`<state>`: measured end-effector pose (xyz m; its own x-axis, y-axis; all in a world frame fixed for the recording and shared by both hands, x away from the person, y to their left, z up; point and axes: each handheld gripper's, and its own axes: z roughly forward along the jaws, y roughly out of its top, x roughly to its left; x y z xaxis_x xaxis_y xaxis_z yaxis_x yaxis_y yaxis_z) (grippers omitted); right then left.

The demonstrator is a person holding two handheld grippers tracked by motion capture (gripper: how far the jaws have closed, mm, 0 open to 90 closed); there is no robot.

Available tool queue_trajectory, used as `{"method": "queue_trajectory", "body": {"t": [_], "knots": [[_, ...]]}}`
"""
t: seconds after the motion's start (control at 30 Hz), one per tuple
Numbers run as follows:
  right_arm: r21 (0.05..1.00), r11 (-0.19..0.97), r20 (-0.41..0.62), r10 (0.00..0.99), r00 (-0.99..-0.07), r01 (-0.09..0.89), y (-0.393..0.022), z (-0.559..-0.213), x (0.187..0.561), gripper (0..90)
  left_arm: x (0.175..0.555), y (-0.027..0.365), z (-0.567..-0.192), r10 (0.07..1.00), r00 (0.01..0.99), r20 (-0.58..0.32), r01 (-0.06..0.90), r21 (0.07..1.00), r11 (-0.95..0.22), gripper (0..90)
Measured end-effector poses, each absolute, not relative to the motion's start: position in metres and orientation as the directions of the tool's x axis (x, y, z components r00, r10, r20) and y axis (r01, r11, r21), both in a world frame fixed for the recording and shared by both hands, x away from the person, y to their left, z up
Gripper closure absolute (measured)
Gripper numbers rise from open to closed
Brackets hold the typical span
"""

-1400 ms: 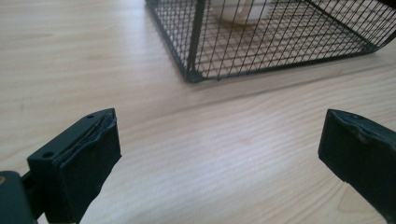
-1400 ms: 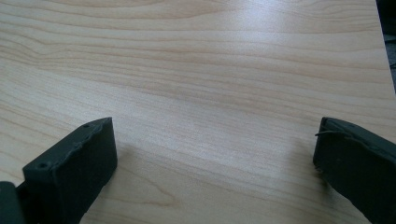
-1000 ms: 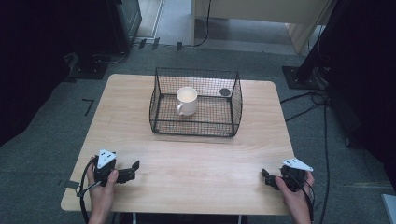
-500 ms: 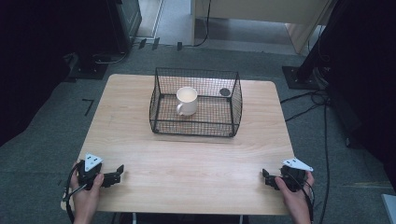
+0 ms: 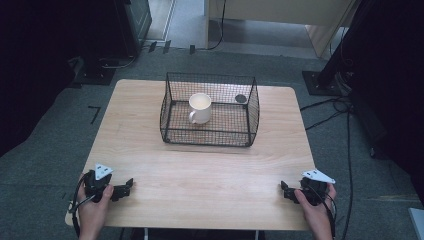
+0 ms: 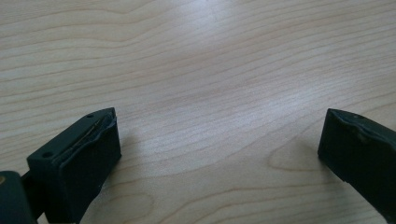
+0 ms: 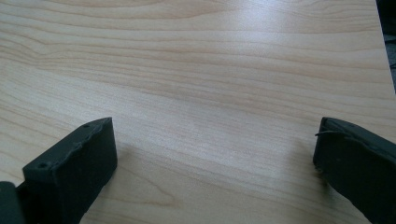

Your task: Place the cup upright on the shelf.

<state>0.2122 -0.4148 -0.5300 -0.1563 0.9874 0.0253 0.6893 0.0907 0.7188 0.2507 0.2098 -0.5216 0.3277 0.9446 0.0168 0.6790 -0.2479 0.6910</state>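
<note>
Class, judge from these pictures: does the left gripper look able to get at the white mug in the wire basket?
Probably yes. The left gripper is open, bare table lies ahead, and the wire basket looks open-topped, so the white mug is likely reachable from above.

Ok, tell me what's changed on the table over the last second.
The left gripper slid back toward the table's near left corner, jaws open, holding nothing. The right gripper, the white mug and the wire basket stayed put.
</note>
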Motion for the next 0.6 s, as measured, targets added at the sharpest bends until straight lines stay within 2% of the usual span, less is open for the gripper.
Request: {"method": "queue_trajectory", "body": {"t": [0.6], "knots": [[0.719,0.091,0.025,0.987,-0.157,0.689,-0.4148,-0.5299,0.2123,0.0,0.2524,0.2038,-0.5215,0.956,0.291,0.018,0.689,0.690,-0.223,0.0]]}}
